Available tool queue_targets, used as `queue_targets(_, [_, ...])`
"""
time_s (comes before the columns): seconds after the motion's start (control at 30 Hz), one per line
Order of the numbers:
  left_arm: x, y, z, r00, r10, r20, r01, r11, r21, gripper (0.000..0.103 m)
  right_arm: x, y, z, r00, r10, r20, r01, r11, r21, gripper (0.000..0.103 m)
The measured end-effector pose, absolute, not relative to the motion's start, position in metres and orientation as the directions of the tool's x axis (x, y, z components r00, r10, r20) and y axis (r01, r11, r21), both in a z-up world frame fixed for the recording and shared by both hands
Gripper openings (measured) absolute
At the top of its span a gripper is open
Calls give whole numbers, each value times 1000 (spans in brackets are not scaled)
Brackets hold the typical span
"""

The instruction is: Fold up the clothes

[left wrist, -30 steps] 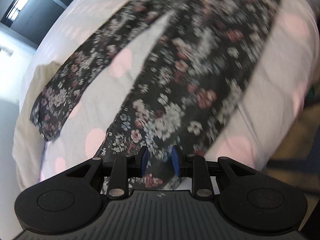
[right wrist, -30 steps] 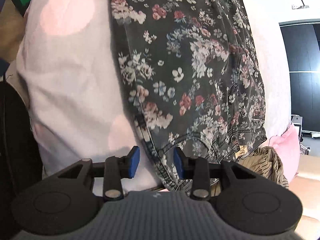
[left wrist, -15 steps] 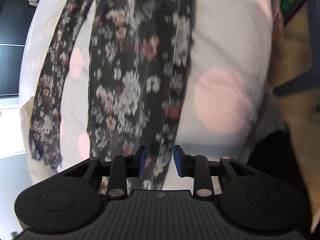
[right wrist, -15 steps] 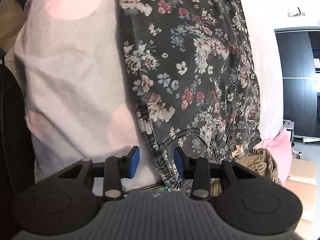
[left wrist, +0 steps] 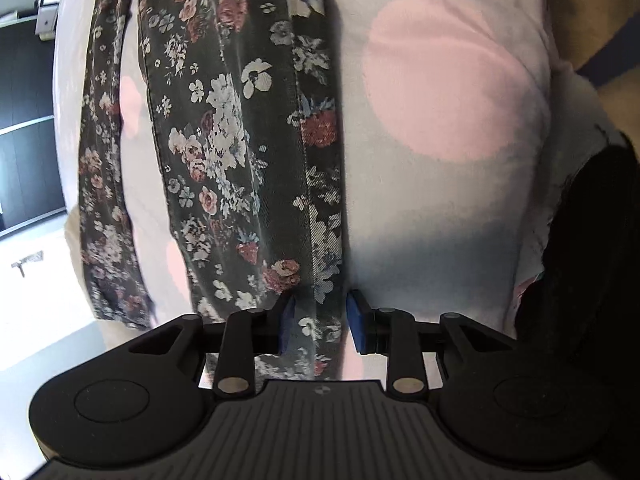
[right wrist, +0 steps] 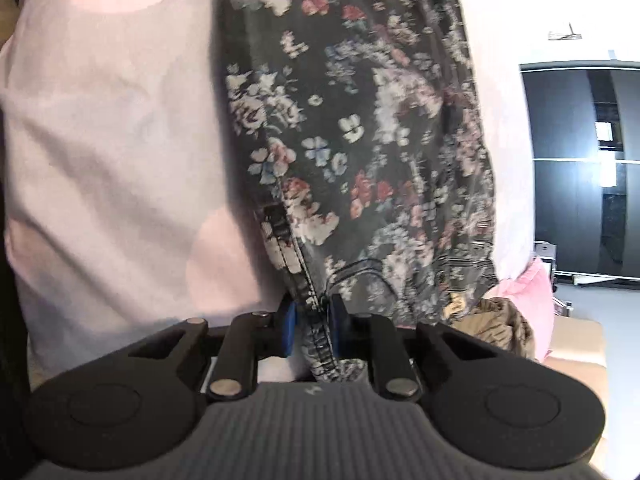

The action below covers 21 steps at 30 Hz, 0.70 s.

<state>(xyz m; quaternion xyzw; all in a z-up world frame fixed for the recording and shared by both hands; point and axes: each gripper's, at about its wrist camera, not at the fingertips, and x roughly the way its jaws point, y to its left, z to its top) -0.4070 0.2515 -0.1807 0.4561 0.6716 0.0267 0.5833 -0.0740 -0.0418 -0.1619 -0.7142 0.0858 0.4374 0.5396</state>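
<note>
1. A pair of dark floral trousers (left wrist: 240,152) lies spread flat on a bed (left wrist: 440,184) covered in pale fabric with large pink dots.
2. In the left wrist view two trouser legs run away from the camera, with a strip of bedcover showing between them; the nearer, wider leg lies under the left gripper (left wrist: 318,322).
3. The left gripper's blue-padded fingers (left wrist: 357,326) stand apart, one on each side of the leg's outer edge. The cloth passes between them, but there is a visible gap at the right pad, so they are spread and not clamping.
4. To the right of that leg the bedcover is bare, with one big pink dot (left wrist: 452,76) on it, and the edge of the bed falls away to a dark shape at the far right.
5. In the right wrist view the waist end of the trousers (right wrist: 360,160) is closest, with the side seam and stitched pocket edge running down toward the camera.
6. The right gripper (right wrist: 314,322) has its pads drawn close on the seamed waist edge, pinching a bunched fold of the cloth between them.
7. Just beyond the waistband, to the right, sits a crumpled striped tan garment (right wrist: 504,324), and beside it something pink (right wrist: 538,292).
8. Much of the right view is motion-blurred, so finer detail of the print cannot be told.
</note>
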Motion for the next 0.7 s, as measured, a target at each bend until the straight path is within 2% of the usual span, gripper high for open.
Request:
queue_targets(0.07, [-408,252,-183,98,654,-750,588,571,574,23,-72,-42,-156,612,365,-702,-599,-366,-713,13])
queue_targets(0.17, [-409,253,-186,101,668,-737,597,552,583,9,-67,-39,-143,646,398,-651,-587,-286,-757,7])
queue_targets(0.33, [-412,251,-190,113,674,-730,611,532,586,9,-56,-30,-112,685,435,-585,-597,-124,-792,6])
queue_targets(0.57, [-416,247,-196,132,675,-726,631,507,587,17,-51,-21,-100,705,445,-551,-578,-90,-811,7])
queue_targets(0.63, [-417,247,-198,148,687,-711,632,487,603,30,-50,-19,-99,704,438,-559,-582,-97,-808,7])
queue_targets(0.7, [-418,247,-202,176,709,-683,630,452,631,37,-50,-20,-100,701,433,-566,-583,-110,-805,7])
